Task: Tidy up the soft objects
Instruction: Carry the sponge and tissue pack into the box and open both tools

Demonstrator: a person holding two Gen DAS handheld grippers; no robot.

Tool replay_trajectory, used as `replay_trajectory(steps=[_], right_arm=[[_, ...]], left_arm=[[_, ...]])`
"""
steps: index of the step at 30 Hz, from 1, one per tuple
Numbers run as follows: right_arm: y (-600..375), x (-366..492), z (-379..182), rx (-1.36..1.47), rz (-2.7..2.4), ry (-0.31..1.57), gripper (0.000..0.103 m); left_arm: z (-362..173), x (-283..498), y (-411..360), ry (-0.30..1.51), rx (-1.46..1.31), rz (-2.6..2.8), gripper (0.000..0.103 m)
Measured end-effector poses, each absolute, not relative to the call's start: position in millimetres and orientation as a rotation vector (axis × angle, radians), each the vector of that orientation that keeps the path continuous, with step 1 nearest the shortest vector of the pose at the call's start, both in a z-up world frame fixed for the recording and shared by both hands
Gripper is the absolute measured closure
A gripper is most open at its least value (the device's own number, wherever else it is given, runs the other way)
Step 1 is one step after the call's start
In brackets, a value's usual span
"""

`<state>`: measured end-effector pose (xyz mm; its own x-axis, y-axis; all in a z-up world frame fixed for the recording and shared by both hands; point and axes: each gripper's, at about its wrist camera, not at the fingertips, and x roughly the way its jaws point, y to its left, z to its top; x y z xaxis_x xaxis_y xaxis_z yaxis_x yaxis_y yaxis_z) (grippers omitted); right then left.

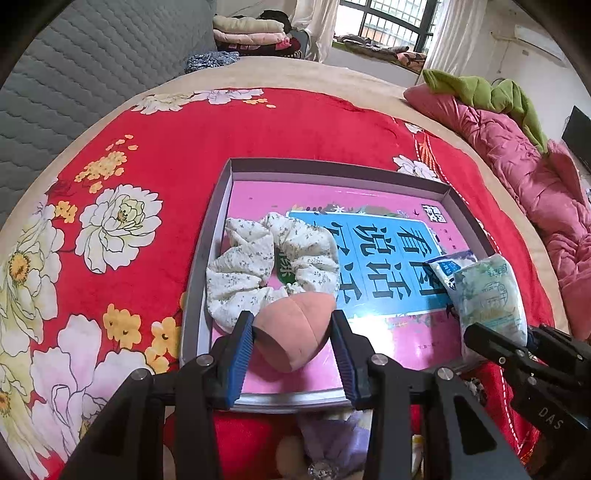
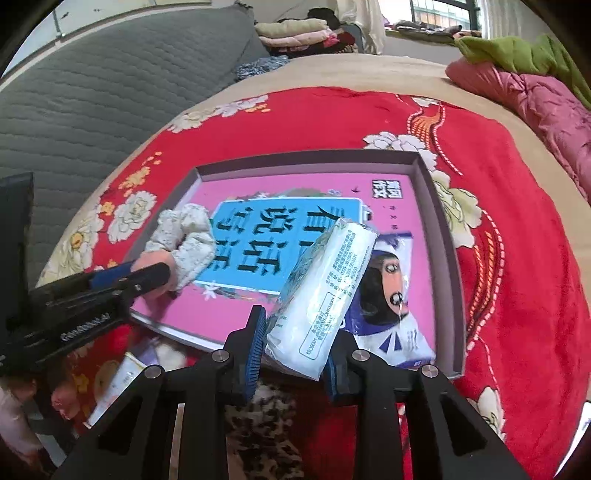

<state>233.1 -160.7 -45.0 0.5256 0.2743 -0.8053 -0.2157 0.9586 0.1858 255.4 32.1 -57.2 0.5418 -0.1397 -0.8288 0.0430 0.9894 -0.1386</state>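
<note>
1. One shallow grey box tray [image 1: 207, 236] lies on a red floral blanket [image 1: 155, 133] spread over a bed. Its floor is covered by one pink book [image 1: 369, 206] with a blue title panel.
2. One cream floral scrunchie [image 1: 258, 258] rests inside the tray at its left side, on the book.
3. One peach-coloured makeup sponge [image 1: 291, 332], egg-shaped, sits between the blue pads of the left gripper [image 1: 293, 339]. The jaws are narrowed onto it, both pads pressing its sides. The sponge hangs over the near part of the tray, just in front of the scrunchie and touching or nearly touching it; which cannot be told.
4. One white tissue pack [image 2: 325, 291] in clear wrap is clamped at its lower end between the pads of the right gripper [image 2: 295, 350], jaws narrow around it. The pack tilts up and away over the tray's right half, above the book's cartoon figure.
5. In the left wrist view the same pack [image 1: 487, 295] shows at the tray's right edge, with the right gripper's black body below it.
6. Two grippers in all, each holding one soft thing; one scrunchie already lies in the tray.
7. Beyond the blanket: one pink quilt [image 1: 517, 166] with a green cloth [image 1: 480, 88] on it, and a stack of folded bedding [image 1: 251, 33].
</note>
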Motion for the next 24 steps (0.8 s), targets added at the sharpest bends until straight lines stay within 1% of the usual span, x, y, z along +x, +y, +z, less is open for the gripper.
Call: replay_trajectory(steps=[4,10,14,21,24], right_arm=[[-164.8,230.2,-47.7,0.074,0.284,0.982,0.071],[-168.2,224.7,-45.5,0.079,0.269,0.97,0.07],[-166.1,222.9,-39.5,0.032,0.234,0.948,0.064],[-164.5,220.3,-32.2,0.02,0.226,0.925,0.062],[-163.5,218.7,-28.7,0.023,0.222,0.917,0.06]], left_arm=[[-58.4,253.4,30.1,0.998,-0.082,-0.11,0.061],[-57.2,252.1,30.4,0.998,-0.081,-0.11,0.06],[-56.9,251.5,29.9,0.999,-0.07,-0.108,0.059],[-57.4,251.4,29.4,1.007,-0.064,-0.109,0.057],[-57.7,250.9,29.8,1.008,-0.054,-0.103,0.056]])
